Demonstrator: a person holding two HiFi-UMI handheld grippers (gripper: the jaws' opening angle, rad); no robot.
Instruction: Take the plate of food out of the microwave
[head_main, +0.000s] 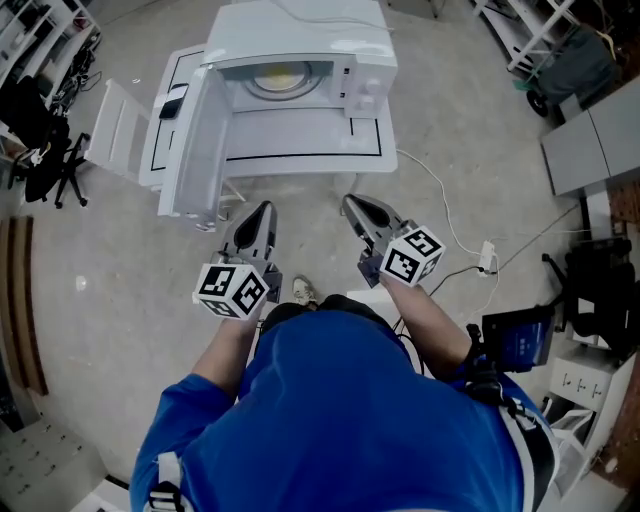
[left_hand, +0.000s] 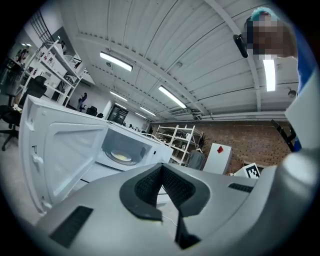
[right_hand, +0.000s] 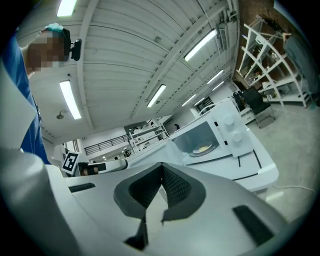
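The white microwave (head_main: 300, 50) stands on a low white table (head_main: 300, 165), its door (head_main: 195, 140) swung open to the left. Inside lies a plate of yellow food (head_main: 280, 77), also seen as the plate (left_hand: 120, 156) in the left gripper view and the plate (right_hand: 202, 149) in the right gripper view. My left gripper (head_main: 262, 210) and right gripper (head_main: 352, 205) hang side by side short of the table's near edge, both pointing level at the microwave. Each is shut and empty: the left gripper (left_hand: 161, 167) and the right gripper (right_hand: 162, 167) show their pads meeting.
A white cable runs across the concrete floor to a power strip (head_main: 487, 255) on the right. A dark office chair (head_main: 45, 150) stands at the far left, white shelving (head_main: 530, 25) at the top right, and a tablet (head_main: 515, 340) near my right elbow.
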